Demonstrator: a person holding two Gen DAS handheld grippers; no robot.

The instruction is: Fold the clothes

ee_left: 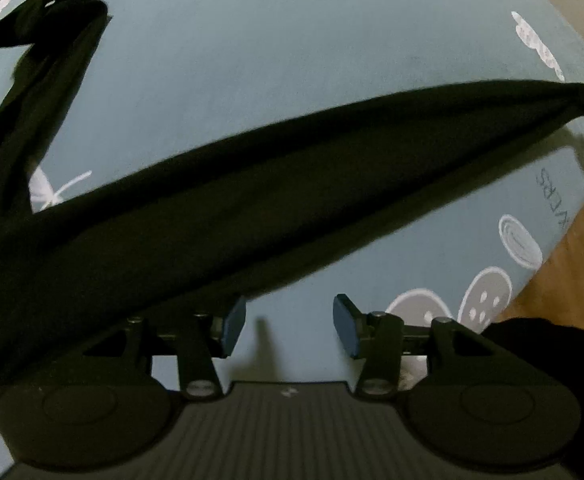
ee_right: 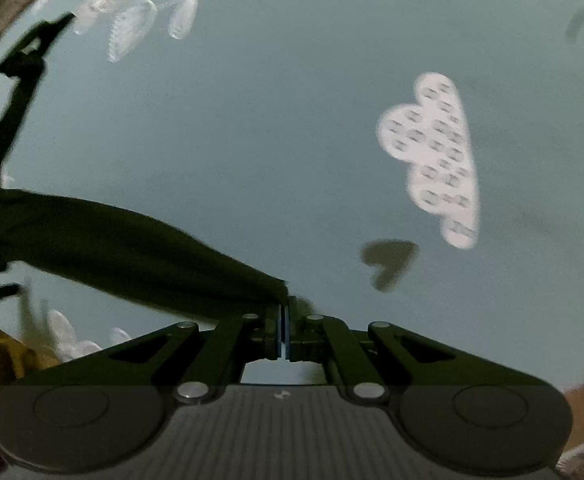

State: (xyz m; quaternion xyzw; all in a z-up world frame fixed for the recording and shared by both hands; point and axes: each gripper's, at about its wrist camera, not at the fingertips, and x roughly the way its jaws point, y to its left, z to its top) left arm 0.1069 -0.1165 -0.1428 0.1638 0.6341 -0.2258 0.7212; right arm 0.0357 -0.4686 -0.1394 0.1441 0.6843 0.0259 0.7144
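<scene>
Dark clothing, a black garment (ee_left: 220, 200), stretches in a taut band over a blue-grey sheet (ee_left: 276, 64) printed with white doodles. We see our right gripper (ee_right: 284, 334) with its fingers pressed together on the garment's corner. Our left gripper (ee_left: 290, 330) hangs just above the sheet, its blue pads (ee_left: 234, 330) standing partly apart with nothing between them; the cloth passes just beyond the left pad. Wooden floor (ee_left: 572, 264) shows at the right. The garment's far end (ee_left: 48, 20) bunches up, its shape hard to make out.

Black garment (ee_left: 252, 208) stretched taut across blue patterned sheet (ee_left: 292, 80) — left tool (ee_left: 290, 330) half-open, empty; pads clear
</scene>
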